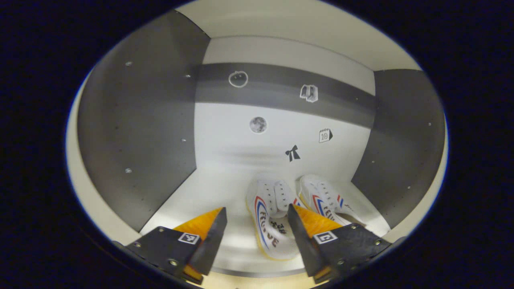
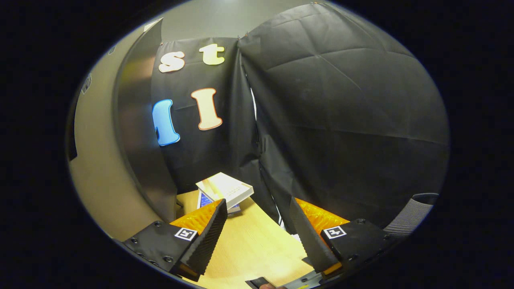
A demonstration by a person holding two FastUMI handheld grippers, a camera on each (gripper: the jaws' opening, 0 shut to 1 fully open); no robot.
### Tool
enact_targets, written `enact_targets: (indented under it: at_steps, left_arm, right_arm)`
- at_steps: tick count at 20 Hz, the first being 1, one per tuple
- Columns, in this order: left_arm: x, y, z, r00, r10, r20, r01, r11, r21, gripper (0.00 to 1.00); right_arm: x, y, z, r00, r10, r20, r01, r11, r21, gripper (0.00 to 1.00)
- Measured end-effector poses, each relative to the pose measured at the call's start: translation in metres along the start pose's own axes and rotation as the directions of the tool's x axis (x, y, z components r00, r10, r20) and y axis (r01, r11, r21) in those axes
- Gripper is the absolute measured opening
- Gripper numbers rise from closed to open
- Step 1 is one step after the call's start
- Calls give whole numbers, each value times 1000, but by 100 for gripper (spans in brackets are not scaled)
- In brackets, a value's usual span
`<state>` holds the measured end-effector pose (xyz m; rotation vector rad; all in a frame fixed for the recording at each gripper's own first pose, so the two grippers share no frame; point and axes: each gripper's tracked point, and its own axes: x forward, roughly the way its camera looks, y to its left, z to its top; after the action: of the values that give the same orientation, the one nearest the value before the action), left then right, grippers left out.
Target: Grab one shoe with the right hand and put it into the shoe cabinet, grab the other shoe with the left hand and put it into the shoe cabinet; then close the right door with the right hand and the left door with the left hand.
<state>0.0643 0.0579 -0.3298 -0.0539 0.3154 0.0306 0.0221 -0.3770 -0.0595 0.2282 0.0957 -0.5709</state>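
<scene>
In the left gripper view I look into the shoe cabinet, white inside with grey side walls. Two white shoes with red and blue stripes lie side by side on its floor, toes toward the back: one shoe in the middle and the other shoe to its right. My left gripper is open just in front of the cabinet, and the nearer shoe's heel shows between its fingers without being pressed. In the right gripper view my right gripper is open and holds nothing, above a wooden tabletop. A grey cabinet door stands open at the left.
Small stickers dot the cabinet's back wall. In the right gripper view a stack of books lies on the wooden table beside the door, with the black cloth wall behind. A ribbed grey object shows at the right edge.
</scene>
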Motion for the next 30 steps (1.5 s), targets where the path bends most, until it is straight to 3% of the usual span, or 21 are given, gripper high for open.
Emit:
enact_targets:
  at_steps: [2, 4, 6, 10, 13, 16, 19, 24, 28, 29, 30]
  left_arm:
    - [-43, 9, 13, 996, 0, 88, -3, 1000, 30, 92]
    - [-86, 4, 22, 988, -50, 147, 37, 996, 84, 92]
    - [-123, 4, 25, 983, -66, 172, 44, 991, 125, 92]
    - [-197, 10, 35, 973, -47, 226, 14, 989, 147, 92]
    - [-246, 27, 44, 965, -6, 263, -28, 992, 124, 91]
    - [-284, 40, 47, 959, -17, 281, -25, 989, 144, 93]
    - [-307, 54, 31, 962, -39, 269, -6, 986, 165, 92]
    - [-331, 75, -21, 973, -115, 200, 99, 991, 85, 92]
    - [-347, 98, -58, 980, -135, 145, 128, 990, 57, 93]
    - [-349, 102, -65, 981, -138, 136, 132, 990, 48, 93]
    - [-350, 106, -72, 982, -143, 126, 139, 990, 38, 93]
  right_arm:
    - [-2, 17, 8, 999, 51, -17, -50, 998, 29, 98]
    - [-6, 36, 21, 991, 125, -49, -122, 991, 59, 98]
    - [-12, 43, 45, 988, 153, -35, -152, 987, 47, 98]
    - [-36, 64, 95, 981, 194, 29, -194, 981, 2, 98]
    - [-60, 68, 122, 980, 188, 64, -188, 982, -6, 98]
    - [-84, 73, 137, 979, 184, 87, -183, 983, -14, 98]
    - [-100, 83, 150, 972, 187, 143, -186, 982, -19, 95]
    - [-122, 102, 150, 967, 187, 171, -177, 982, -70, 98]
    - [-128, 122, 146, 963, 193, 189, -169, 976, -134, 98]
    - [-128, 131, 144, 960, 209, 185, -184, 973, -142, 92]
    - [-130, 144, 147, 954, 233, 190, -207, 967, -149, 98]
